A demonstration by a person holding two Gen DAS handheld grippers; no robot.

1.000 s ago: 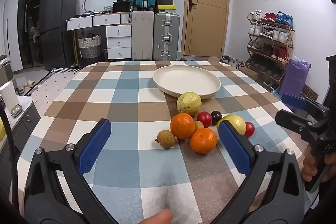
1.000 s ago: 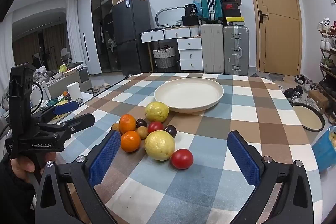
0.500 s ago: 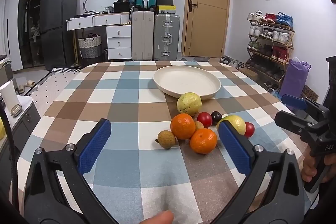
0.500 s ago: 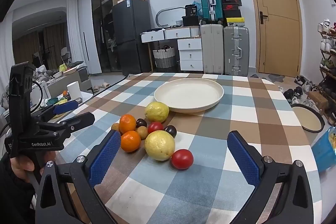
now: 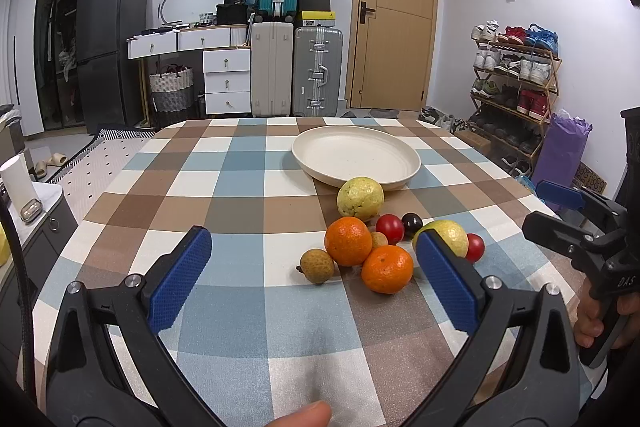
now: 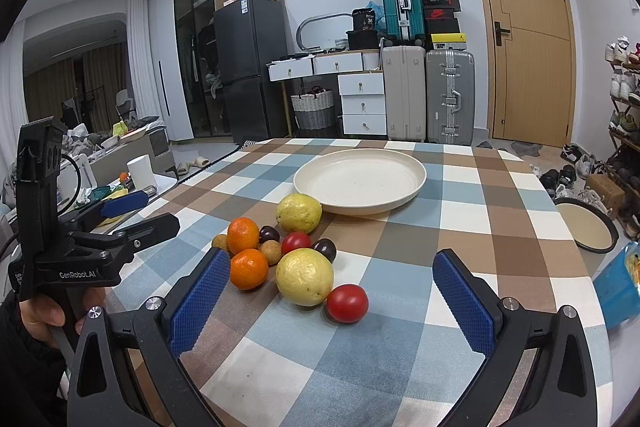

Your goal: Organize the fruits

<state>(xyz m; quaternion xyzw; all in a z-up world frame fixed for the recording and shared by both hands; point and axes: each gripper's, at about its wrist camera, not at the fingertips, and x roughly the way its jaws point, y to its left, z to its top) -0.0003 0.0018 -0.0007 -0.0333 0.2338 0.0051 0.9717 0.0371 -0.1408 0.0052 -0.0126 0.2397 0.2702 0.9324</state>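
Nothing sorted yet, by the look of it: plate (image 6: 360,183) is seen bare, and all fruit (image 6: 294,255) is clustered on the checked desk (image 6: 460,227) just in front of it. Left hand-held gripper (image 5: 316,279) and right hand-held gripper (image 6: 332,295) are held above the desk, jaws spread wide, nothing gripped. Every piece is judged left to move.

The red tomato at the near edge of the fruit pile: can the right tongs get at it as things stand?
Probably yes. The right tongs are open, and the red tomato lies nearest to them with bare cloth in front; only the yellow guava touches its side.
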